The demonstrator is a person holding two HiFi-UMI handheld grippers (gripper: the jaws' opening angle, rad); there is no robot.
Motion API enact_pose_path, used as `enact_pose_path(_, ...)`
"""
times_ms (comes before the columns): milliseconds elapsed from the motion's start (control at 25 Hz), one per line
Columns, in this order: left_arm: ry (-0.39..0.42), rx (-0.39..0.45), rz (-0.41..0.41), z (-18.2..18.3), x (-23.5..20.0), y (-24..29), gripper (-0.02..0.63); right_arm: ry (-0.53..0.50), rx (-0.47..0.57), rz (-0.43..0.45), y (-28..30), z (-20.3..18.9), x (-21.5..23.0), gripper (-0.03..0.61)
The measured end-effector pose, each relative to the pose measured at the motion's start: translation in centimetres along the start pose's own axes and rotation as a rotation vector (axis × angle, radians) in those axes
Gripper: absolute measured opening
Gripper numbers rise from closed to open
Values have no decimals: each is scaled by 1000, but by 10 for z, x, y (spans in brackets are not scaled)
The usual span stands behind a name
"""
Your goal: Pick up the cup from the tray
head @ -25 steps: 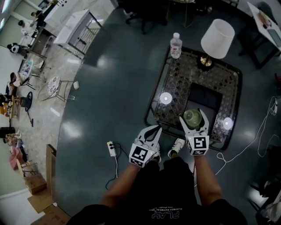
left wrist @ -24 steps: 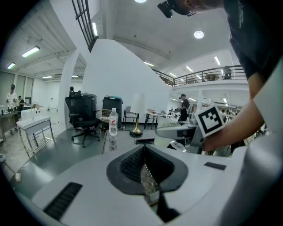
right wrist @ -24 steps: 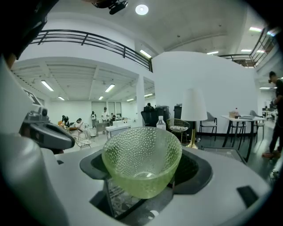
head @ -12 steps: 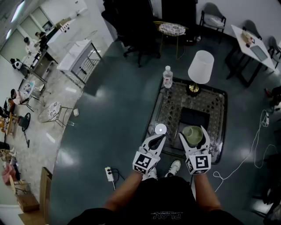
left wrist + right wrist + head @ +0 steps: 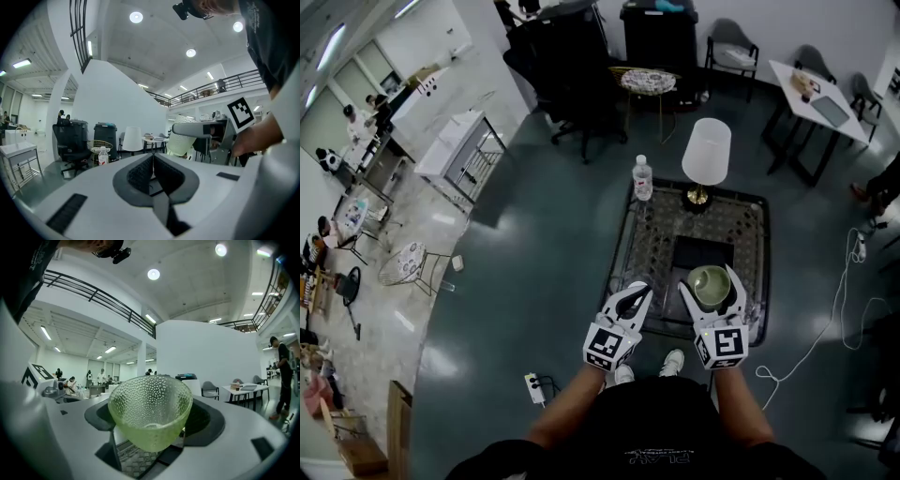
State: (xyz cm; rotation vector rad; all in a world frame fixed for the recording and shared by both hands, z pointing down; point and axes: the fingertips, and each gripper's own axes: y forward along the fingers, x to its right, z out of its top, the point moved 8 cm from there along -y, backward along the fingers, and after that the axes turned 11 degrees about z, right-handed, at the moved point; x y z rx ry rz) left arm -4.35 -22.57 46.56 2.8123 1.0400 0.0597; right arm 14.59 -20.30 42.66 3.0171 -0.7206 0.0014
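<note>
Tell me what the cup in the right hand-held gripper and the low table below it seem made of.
cup: pale green and see-through, with a dimpled, bubbled wall that catches light. It looks like textured glass, though clear plastic is possible.
table: a glossy, reflective top with a lattice pattern showing and a thin dark frame. Probably glass on metal; the pictures leave it open.

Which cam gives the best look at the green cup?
Right gripper view: the cup fills the centre, pebbled green glass sharp, held in the right gripper. Head view shows the cup small, from above. Left gripper view catches only part of its side, pale, under the right gripper.
</note>
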Motion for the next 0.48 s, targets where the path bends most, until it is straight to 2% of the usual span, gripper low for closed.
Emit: enact_pose_path(480,0,3,-3,2,7,-3,11,2,2,-3,-6,4,-2,399)
